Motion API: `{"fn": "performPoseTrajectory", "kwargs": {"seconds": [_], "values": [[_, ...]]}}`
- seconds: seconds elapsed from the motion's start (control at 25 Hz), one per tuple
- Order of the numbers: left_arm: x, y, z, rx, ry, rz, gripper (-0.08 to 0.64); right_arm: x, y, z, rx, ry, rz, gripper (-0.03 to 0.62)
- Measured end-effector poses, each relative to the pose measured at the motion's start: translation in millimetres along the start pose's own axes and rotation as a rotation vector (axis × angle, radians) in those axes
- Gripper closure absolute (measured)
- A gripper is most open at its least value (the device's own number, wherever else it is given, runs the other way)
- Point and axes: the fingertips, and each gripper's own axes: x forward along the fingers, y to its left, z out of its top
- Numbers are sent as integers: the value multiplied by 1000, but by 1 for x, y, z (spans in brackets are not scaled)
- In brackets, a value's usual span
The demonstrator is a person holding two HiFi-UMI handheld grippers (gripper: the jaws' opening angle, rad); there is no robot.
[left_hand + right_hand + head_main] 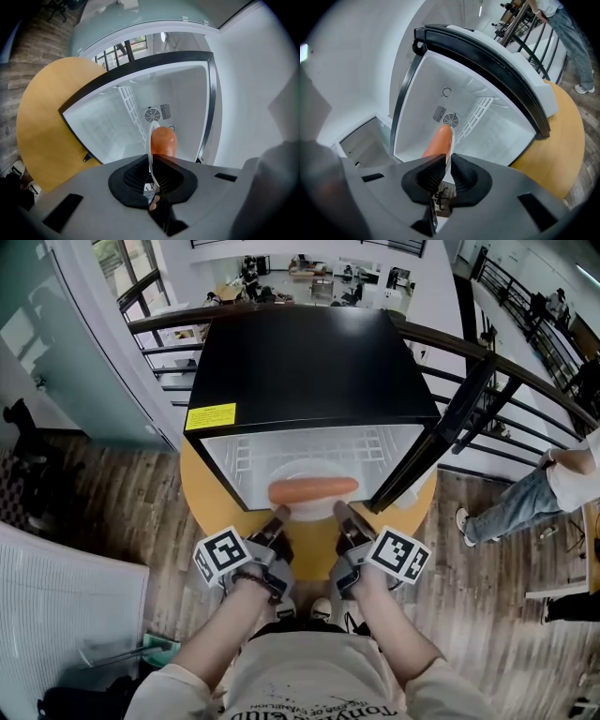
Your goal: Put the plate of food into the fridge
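Observation:
A white plate [305,474] with an orange sausage [313,489] on it is held level in the mouth of the open black mini fridge [300,371]. My left gripper [277,517] is shut on the plate's near left rim and my right gripper [343,516] is shut on its near right rim. In the left gripper view the plate [151,145] shows edge-on between the jaws, with the sausage [163,141] beyond it. In the right gripper view the plate rim [449,161] is pinched and the sausage [438,140] points at the fridge's white back wall.
The fridge stands on a round yellow table [309,545]. Its door [445,442] is swung open to the right. A wire shelf [309,442] lines the white inside. A dark railing [506,362] runs behind, and a person [525,498] stands at the right.

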Motion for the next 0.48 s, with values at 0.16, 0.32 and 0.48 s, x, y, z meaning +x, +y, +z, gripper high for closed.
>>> {"fn": "performPoseTrajectory", "kwargs": {"seconds": [0.16, 0.32, 0.48], "values": [[15, -1, 12, 4, -10, 4, 518, 15, -3, 11, -2, -12, -4, 539], [28, 0, 20, -3, -16, 11, 520, 28, -8, 20, -1, -19, -15, 538], [38, 6, 31, -24, -28, 18, 520, 42, -11, 25, -11, -17, -24, 538]]}}
